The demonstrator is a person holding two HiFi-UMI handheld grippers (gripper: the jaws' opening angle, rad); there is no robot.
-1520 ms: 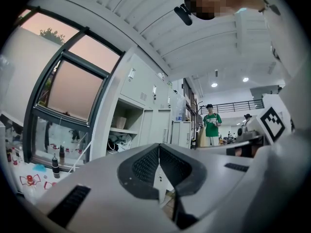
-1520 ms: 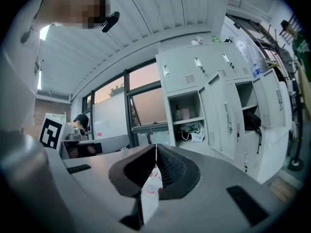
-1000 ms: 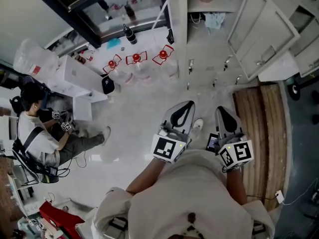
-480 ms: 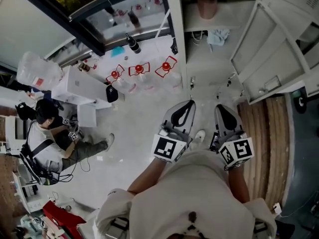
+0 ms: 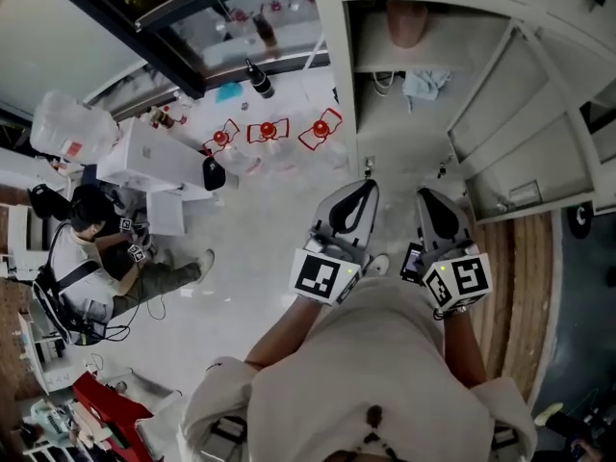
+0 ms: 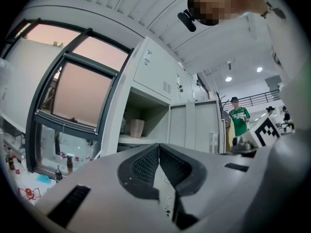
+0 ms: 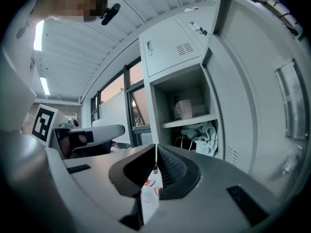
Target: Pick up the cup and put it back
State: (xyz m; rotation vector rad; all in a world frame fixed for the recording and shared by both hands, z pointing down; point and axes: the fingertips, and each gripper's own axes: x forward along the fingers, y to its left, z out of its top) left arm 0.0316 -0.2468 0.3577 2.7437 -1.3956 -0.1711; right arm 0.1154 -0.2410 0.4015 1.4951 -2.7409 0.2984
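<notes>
Both left gripper (image 5: 359,189) and right gripper (image 5: 429,197) sat pressed together, empty; I'd spread one before reaching the cup (image 5: 406,19).

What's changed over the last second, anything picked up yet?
The locker and the cup inside it have slid further into the head view: the person faces them more. Nothing grasped or released. The left gripper and right gripper stay shut and empty; the cup stays put.
</notes>
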